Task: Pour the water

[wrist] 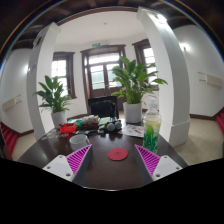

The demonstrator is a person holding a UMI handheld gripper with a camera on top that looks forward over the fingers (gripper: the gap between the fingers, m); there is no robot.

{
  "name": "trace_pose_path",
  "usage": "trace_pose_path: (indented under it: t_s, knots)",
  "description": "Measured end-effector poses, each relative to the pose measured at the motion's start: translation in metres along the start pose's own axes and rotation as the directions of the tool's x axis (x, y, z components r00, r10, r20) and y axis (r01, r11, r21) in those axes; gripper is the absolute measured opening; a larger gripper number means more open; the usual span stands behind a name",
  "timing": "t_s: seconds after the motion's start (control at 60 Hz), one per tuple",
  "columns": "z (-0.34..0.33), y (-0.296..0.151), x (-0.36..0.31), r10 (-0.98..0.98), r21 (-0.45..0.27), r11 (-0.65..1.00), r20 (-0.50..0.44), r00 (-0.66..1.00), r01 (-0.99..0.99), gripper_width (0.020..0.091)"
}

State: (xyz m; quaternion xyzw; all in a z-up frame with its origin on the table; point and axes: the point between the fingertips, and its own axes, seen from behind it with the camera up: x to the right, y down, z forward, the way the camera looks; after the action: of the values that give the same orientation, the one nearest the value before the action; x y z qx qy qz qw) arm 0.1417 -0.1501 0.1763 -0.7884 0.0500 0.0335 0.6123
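My gripper [114,162] is open above a dark table [100,170], with its magenta pads [81,157] wide apart and nothing held. A round red coaster [118,154] lies flat on the table between the fingers, slightly ahead of them. Just beyond the right finger stands a clear plastic bottle [152,112] with a green lower part [151,136]. A pale pink cup-like thing [78,141] sits just beyond the left finger. I cannot make out any water level.
A clutter of small items, one of them a red thing [68,128], covers the far side of the table. Potted plants [133,85] [53,98] stand behind, with white pillars [172,70] and a door [102,75] beyond.
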Motion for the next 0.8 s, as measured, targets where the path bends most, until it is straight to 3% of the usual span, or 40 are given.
trace_pose_path:
  t_s: [0.067,0.2,0.533,0.633,0.7,0.733,0.8]
  knots:
    - [0.017,0.035,0.060,0.046,0.036,0.998,-0.013,0.999,-0.045,0.0853]
    - [0.044,0.031,0.146,0.019,0.069,0.998,-0.120,0.993,-0.010,0.0846]
    - [0.146,0.003,0.193,-0.050,0.100,0.993,-0.096,0.994,0.060,0.0822]
    - [0.164,-0.001,0.194,-0.075,0.112,0.990,-0.101,0.992,0.086,0.0757]
    - [0.170,0.001,0.190,-0.090,0.118,0.988,-0.092,0.992,0.101,0.0661]
    - [0.172,0.001,0.191,-0.095,0.121,0.987,-0.104,0.990,0.107,0.0520]
    - [0.173,0.001,0.189,-0.099,0.132,0.985,-0.118,0.988,0.114,0.0477]
